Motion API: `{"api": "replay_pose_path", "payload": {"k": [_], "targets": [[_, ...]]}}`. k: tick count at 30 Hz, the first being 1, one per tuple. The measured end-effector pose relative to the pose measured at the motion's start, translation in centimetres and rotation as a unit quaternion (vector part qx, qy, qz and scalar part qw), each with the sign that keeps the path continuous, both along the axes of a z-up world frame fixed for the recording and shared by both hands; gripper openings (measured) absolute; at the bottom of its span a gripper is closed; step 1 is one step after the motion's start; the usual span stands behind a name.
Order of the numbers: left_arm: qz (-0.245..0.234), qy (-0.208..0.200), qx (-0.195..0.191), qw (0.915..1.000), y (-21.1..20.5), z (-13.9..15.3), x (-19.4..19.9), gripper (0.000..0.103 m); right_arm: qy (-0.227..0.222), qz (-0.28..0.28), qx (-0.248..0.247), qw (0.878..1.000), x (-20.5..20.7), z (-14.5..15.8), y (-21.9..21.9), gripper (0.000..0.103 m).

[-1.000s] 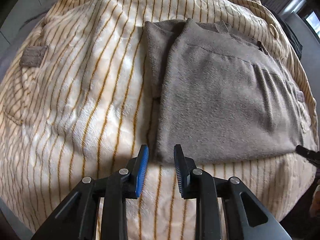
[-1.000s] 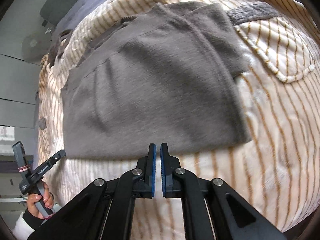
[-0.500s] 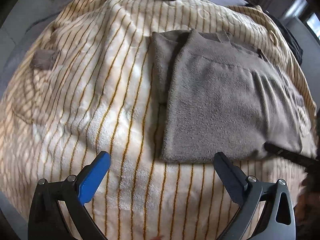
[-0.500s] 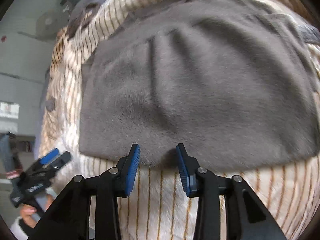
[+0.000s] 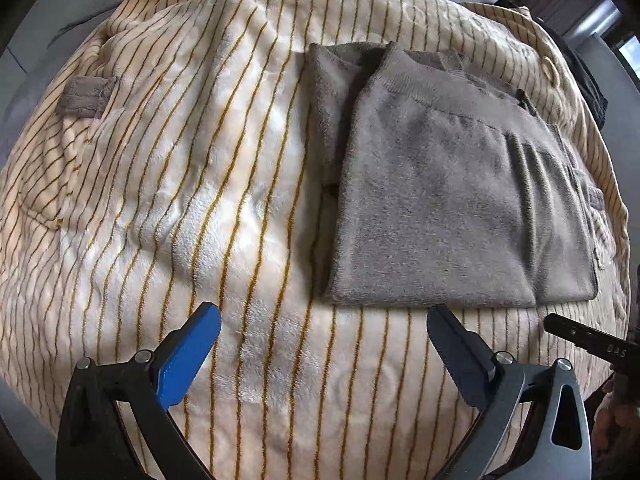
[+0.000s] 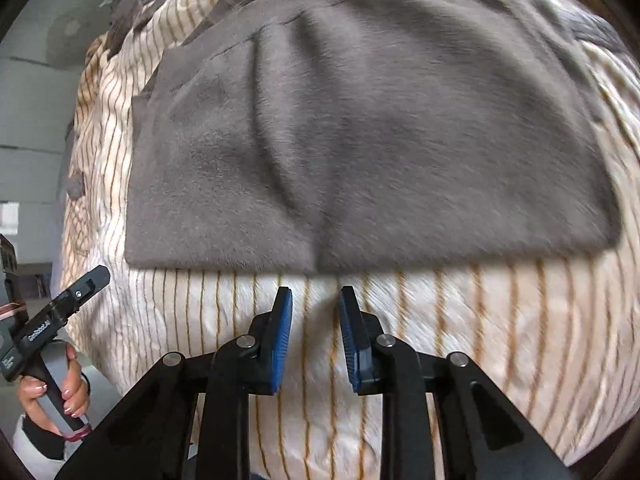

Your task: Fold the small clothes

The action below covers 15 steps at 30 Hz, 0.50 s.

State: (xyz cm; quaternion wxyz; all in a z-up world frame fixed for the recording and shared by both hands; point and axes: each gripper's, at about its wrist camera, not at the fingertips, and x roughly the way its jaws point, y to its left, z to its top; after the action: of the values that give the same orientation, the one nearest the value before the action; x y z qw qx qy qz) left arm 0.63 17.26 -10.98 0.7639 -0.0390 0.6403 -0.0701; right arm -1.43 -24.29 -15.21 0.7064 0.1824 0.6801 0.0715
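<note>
Starting on the left side of the left wrist view: there's a little grey fabric tab [image 5: 86, 97] sewn on the cream blanket [image 5: 200, 168], which has thin mustard stripes and covers pretty much everything. Near the bottom, the left gripper [image 5: 324, 338] is spread wide, blue-padded fingers [image 5: 188, 354] far apart, nothing between them, hovering over bare blanket. Just ahead and to the right of it lies the folded grey garment [image 5: 440, 216], fuzzy knit, lying flat with its near edge straight across. A narrower folded layer sticks out from under it along the left side. At the far right edge of that view a black finger of the other tool pokes in, close to the garment's near right corner.

Right wrist view, left to right: the person's left hand [image 6: 60, 394], pink nails, wraps the handle of the left tool way off at the left edge, beside the blanket [image 6: 460, 320]. Then the grey garment [image 6: 360, 140] fills most of the frame, with a couple of soft creases running toward its near edge. The right gripper [image 6: 316, 306] sits right below that hem, jaws open a moderate amount, gripping nothing, pads [image 6: 282, 340] just short of the fabric edge. This view is a bit blurry on the right.
</note>
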Motion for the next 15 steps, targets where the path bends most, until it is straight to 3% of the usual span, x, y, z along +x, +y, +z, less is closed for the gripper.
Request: {"api": "replay_pose_path", "payload": {"k": [2,6,9,13,15], "targets": [[-0.008,-0.005,0.003,0.9999,-0.1,0.6,-0.3,0.103,0.000,-0.014,0.004,1.000,-0.5,0.7,-0.8,0.028],[-0.014,-0.005,-0.006,0.9999,-0.6,1.3,-0.3,0.103,-0.003,-0.042,0.011,0.999,-1.3,1.8,-2.0,0.052],[-0.014,-0.004,-0.015,0.9998,-0.5,1.6,-0.1,0.103,-0.005,-0.044,0.012,0.999,-1.9,2.2,-1.9,0.053],[-0.020,-0.003,-0.014,0.9997,-0.5,1.1,0.2,0.103,0.002,-0.051,0.026,0.998,-2.1,1.8,-0.8,0.069],[-0.023,-0.001,-0.019,0.9996,-0.6,0.8,0.2,0.103,0.008,-0.059,0.039,0.997,-2.3,1.4,-0.3,0.071]]}}
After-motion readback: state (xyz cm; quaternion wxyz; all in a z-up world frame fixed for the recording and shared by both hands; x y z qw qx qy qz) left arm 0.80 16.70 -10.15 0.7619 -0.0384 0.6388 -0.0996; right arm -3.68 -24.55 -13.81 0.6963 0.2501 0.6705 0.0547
